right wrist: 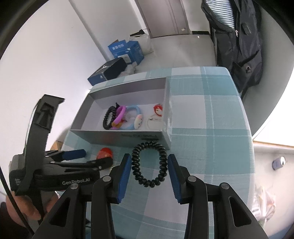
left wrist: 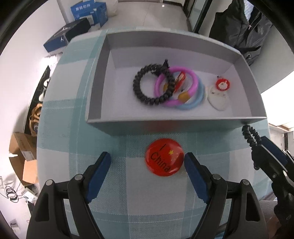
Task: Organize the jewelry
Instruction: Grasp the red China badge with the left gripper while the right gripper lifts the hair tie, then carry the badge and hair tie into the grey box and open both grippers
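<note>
A grey box [left wrist: 95,103] on the checked table holds a black bead bracelet [left wrist: 153,82], a pink ring [left wrist: 176,86], a blue ring [left wrist: 196,101] and a white charm [left wrist: 219,99]. A red "I China" badge [left wrist: 164,157] lies on the cloth before the box, between the fingers of my open left gripper [left wrist: 148,160], closer to the right finger. My right gripper [right wrist: 149,163] is open around a black coil hair tie [right wrist: 149,163] lying on the cloth; the fingers stand just beside it. The box [right wrist: 117,137] and the badge [right wrist: 105,153] also show in the right wrist view.
The table has a blue-and-white checked cloth [left wrist: 128,202]. Blue boxes [left wrist: 88,12] and cardboard boxes [left wrist: 23,152] stand on the floor to the left. A dark jacket [right wrist: 237,36] hangs behind the table on the right.
</note>
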